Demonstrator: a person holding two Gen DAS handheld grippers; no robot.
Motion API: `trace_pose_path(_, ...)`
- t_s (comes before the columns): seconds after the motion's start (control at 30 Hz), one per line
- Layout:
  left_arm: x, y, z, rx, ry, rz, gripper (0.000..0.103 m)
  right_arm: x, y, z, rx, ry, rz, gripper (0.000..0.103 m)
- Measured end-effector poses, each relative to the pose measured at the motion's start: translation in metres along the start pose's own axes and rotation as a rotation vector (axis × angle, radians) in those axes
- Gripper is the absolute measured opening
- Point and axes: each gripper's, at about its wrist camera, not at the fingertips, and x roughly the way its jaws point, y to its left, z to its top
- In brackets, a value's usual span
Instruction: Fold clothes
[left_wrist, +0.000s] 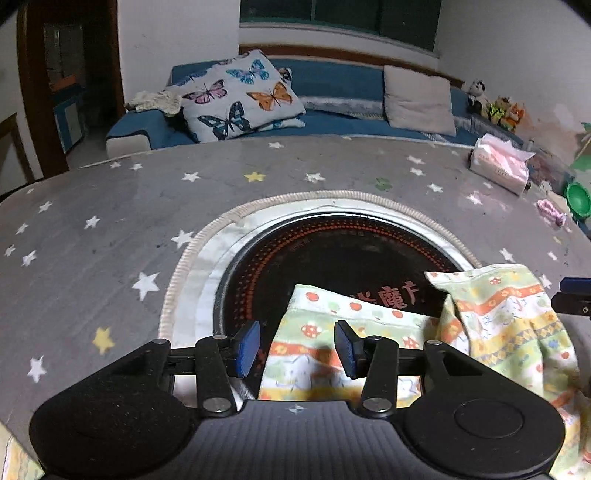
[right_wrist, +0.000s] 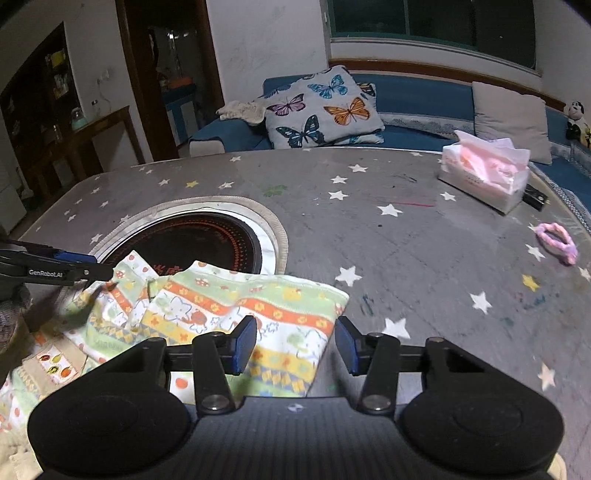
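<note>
A small patterned garment in green, orange and yellow stripes lies at the table's near edge, partly over the round black cooktop. One leg reaches toward my left gripper, which is open just above it. In the right wrist view the same garment lies flat and rumpled, its right corner under my open right gripper. The left gripper shows at that view's left edge, over the cloth. The right gripper's fingers show at the left view's right edge.
The grey star-print tablecloth covers the table. A pink tissue pack stands at the far right, with a pink hair tie nearer. A green bowl sits at the right edge. Behind is a blue sofa with a butterfly pillow.
</note>
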Motion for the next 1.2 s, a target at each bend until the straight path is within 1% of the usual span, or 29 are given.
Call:
trace_pose_path(0.17, 0.013, -0.001, 0.002, 0.018, 0.012, -0.029, 0.046, 0.013, -0.003, 0.004, 0.003, 0.017, 0.004, 0.044)
trace_pose_path(0.27, 0.019, -0.004, 0.003, 0.036, 0.017, -0.030, 0.045, 0.020, -0.005, 0.005, 0.007, 0.027, 0.004, 0.044)
trace_pose_path(0.37, 0.022, -0.004, 0.005, 0.041, 0.009, -0.035, 0.035, 0.024, -0.007, 0.006, 0.012, 0.035, 0.001, 0.044)
trace_pose_path(0.43, 0.023, -0.004, 0.005, 0.053, 0.007, -0.053, 0.015, 0.026, -0.008, 0.007, 0.015, 0.040, 0.003, 0.041)
trace_pose_path(0.53, 0.024, -0.004, 0.005, 0.061, 0.001, -0.067, 0.008, 0.033, -0.008, 0.009, 0.019, 0.051, 0.010, 0.036)
trace_pose_path(0.57, 0.023, -0.003, 0.005, 0.061, -0.005, -0.067, 0.007, 0.035, -0.008, 0.010, 0.021, 0.056, 0.012, 0.034)
trace_pose_path(0.63, 0.021, -0.001, 0.007, 0.057, -0.025, -0.058, 0.006, 0.038, -0.009, 0.012, 0.028, 0.061, 0.010, 0.034)
trace_pose_path(0.83, 0.004, 0.014, 0.018, 0.026, -0.121, -0.021, 0.006, 0.044, -0.014, 0.017, 0.068, 0.070, 0.006, 0.035)
trace_pose_path(0.87, 0.003, 0.016, 0.019, 0.025, -0.131, -0.016, 0.006, 0.046, -0.013, 0.018, 0.068, 0.073, 0.006, 0.032)
trace_pose_path(0.9, 0.002, 0.018, 0.020, 0.022, -0.141, -0.010, 0.006, 0.047, -0.012, 0.019, 0.063, 0.073, 0.005, 0.022)
trace_pose_path(0.97, 0.000, 0.023, 0.022, 0.010, -0.153, -0.006, 0.006, 0.048, -0.009, 0.021, 0.057, 0.072, 0.007, 0.007)
trace_pose_path(1.07, 0.000, 0.030, 0.025, -0.007, -0.164, 0.004, 0.006, 0.050, -0.005, 0.031, 0.042, 0.050, 0.001, 0.004)
trace_pose_path(1.13, -0.001, 0.034, 0.027, -0.017, -0.178, 0.014, 0.006, 0.049, -0.001, 0.041, 0.023, 0.018, -0.008, 0.004)
trace_pose_path(1.2, -0.003, 0.041, 0.031, -0.038, -0.204, 0.019, 0.006, 0.045, 0.004, 0.054, 0.003, -0.032, -0.020, 0.003)
